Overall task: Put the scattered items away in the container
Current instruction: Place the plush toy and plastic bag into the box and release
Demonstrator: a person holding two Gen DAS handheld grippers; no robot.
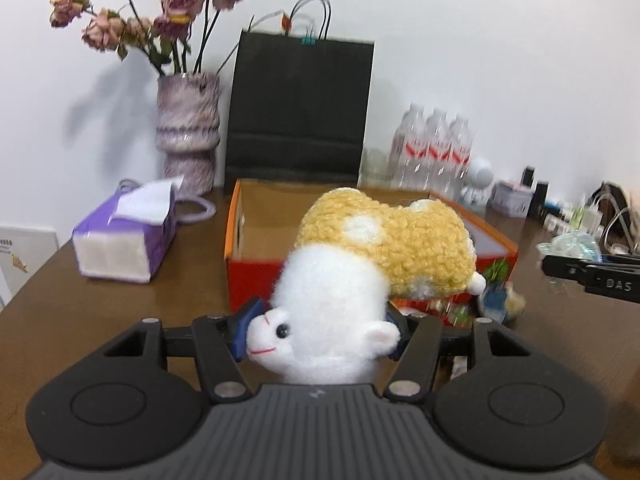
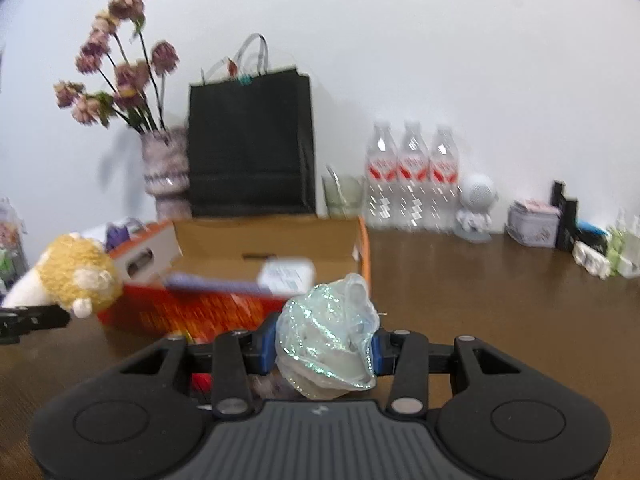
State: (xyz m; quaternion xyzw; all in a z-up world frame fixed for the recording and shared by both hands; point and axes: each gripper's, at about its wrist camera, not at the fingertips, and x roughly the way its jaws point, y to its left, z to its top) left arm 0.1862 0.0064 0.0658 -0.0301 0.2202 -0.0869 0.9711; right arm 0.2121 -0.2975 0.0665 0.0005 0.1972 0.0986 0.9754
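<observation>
A brown wooden counter (image 2: 480, 280) runs back to a plain white wall (image 2: 400, 40). At centre frame sits the orange cardboard box (image 1: 256, 264), open-topped. Behind it stand a black paper bag (image 1: 300, 108), a vase of dried roses (image 1: 188, 132) at upper left and three water bottles (image 2: 412, 172) (blurred). The left gripper (image 1: 320, 334) has its fingers clamped on a plush sheep (image 1: 360, 264) raised before the box; the right gripper (image 2: 322, 350) pinches an iridescent pouch (image 2: 328, 340).
</observation>
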